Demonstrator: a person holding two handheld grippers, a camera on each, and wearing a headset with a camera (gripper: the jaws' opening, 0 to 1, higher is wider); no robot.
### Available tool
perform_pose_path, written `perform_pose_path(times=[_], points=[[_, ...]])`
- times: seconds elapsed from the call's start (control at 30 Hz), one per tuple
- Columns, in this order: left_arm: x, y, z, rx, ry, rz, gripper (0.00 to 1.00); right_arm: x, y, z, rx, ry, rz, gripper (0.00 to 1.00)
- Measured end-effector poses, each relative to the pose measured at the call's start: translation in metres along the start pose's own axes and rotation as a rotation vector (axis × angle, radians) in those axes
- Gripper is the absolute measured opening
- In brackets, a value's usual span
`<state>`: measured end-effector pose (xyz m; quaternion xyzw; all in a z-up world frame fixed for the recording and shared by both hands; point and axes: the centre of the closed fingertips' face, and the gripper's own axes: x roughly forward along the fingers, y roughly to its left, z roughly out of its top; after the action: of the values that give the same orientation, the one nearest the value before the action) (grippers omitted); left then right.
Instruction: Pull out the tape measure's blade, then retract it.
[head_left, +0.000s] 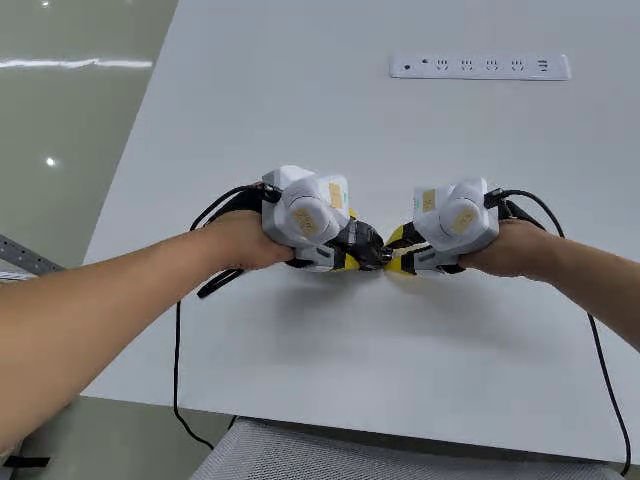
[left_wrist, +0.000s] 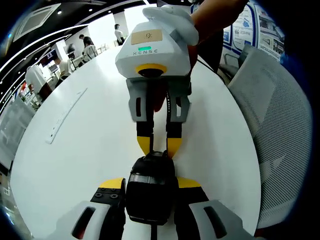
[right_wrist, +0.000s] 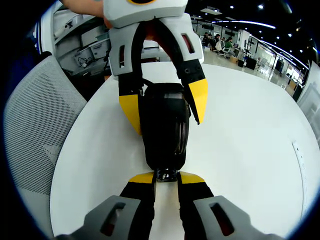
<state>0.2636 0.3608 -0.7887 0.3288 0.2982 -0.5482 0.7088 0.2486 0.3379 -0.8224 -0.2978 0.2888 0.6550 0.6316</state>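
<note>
Over a white tabletop (head_left: 300, 120) 2 claws meet nose to nose, each gripped by a bare hand: the left hand (head_left: 240, 240) and the right hand (head_left: 505, 250). The black tape measure (right_wrist: 165, 125) sits between them, held up just above the surface near the front edge of the tabletop. The left claw (left_wrist: 150, 182) is clamped across the case. In the left gripper view its 2 yellow-tipped jaws flank the black body on both sides. In the right gripper view the same jaws come down from the top with the case wedged between them. The right claw (right_wrist: 166, 177) is drawn nearly together, and its 2 yellow tips pinch the small metal end hook (right_wrist: 166, 174) at the mouth of the case. The hook lies right against the case. In the left gripper view the right claw's narrow tips reach the far end of the tape measure. A white power strip (head_left: 480, 67) lies flat at the far side of the tabletop, well apart from the claws. Black cables (head_left: 178, 350) trail from both grippers, the left one hanging over the near edge. A grey mesh chair (head_left: 300, 455) stands just beside that edge, below the hands. People stand in the room behind the tabletop in the left gripper view.
</note>
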Motion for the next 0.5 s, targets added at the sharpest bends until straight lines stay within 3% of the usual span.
perform_pose_path(times=[0.5], points=[[0.0010,-0.0001,-0.0005,0.002,0.008,-0.019,0.32,0.0005,-0.0029,-0.0011,-0.019,0.011,-0.003,0.13]])
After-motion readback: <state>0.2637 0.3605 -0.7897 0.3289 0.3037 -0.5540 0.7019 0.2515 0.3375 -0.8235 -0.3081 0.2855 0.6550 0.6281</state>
